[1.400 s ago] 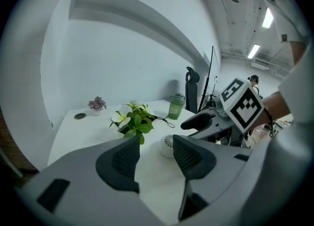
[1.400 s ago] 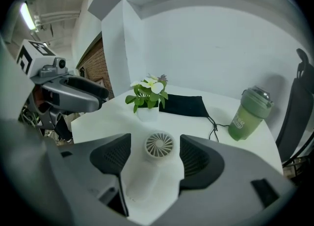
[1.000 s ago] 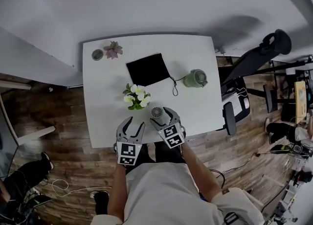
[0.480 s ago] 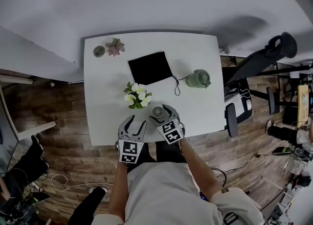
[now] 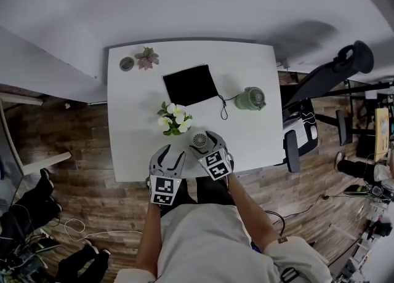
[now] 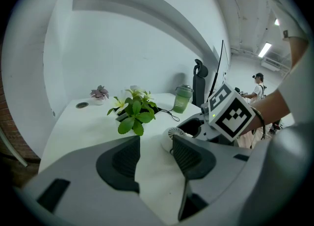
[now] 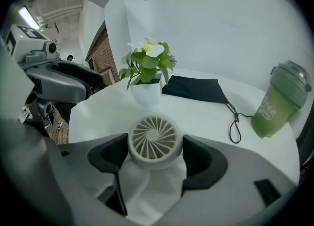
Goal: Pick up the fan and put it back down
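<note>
Both jaw pairs apart: R gripper (image 7: 154,160) straddles fan (image 7: 153,139) on table (image 5: 249,137) w/o squeezing, L gripper (image 6: 156,154) empty alongside.

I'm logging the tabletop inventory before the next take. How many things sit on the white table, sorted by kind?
Potted plants: 2, the white-flowered plant and the pink-leaved plant
Fan: 1
Black pouch: 1
Green bottle: 1
Small round dish: 1
Total: 6

The right gripper (image 7: 155,147) has spread its jaws slightly wider beside the fan (image 7: 154,139)
</note>
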### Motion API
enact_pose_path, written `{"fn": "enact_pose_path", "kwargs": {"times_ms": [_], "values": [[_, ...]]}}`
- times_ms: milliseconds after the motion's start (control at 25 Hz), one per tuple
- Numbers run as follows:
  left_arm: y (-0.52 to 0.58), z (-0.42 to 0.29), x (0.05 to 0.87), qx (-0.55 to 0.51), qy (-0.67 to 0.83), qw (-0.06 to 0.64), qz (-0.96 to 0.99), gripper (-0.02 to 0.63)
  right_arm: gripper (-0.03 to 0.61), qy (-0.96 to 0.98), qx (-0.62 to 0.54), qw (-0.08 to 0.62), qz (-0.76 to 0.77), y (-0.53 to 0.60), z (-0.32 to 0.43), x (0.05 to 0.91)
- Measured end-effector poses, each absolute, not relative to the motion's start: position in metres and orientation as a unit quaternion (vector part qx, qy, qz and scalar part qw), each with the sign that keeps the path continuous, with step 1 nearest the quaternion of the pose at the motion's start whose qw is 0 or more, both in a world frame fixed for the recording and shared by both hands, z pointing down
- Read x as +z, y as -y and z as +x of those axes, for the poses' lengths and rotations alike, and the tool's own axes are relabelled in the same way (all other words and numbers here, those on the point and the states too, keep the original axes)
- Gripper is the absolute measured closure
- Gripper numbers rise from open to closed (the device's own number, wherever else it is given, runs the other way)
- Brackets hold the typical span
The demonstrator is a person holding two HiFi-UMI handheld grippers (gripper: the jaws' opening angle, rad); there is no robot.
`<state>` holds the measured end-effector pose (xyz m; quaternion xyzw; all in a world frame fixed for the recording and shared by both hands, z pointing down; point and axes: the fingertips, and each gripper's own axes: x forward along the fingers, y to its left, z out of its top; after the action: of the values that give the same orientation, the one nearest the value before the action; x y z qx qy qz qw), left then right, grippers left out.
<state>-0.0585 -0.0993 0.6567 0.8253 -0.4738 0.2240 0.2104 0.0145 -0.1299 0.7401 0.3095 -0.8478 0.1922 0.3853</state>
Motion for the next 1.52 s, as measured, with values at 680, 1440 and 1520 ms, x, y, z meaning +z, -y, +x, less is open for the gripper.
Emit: {"fn": "enact_pose_path", "kwargs": {"times_ms": [680,1440,1520], "values": [[0.105,-0.058,0.627,0.206,0.468,0.177,0.841,0.410,0.227,0.859,0.165,0.321,0.362,0.137,0.026,0.678],[0.126,-0.062,0.542,0.151,0.477,0.100,0.860,0.407,0.228,0.870,0.085,0.222,0.431,0.150,0.046,0.552],[0.127,-0.062,0.529,0.141,0.478,0.090,0.862,0.407,0.229,0.870,0.075,0.214,0.438,0.149,0.049,0.538]]}}
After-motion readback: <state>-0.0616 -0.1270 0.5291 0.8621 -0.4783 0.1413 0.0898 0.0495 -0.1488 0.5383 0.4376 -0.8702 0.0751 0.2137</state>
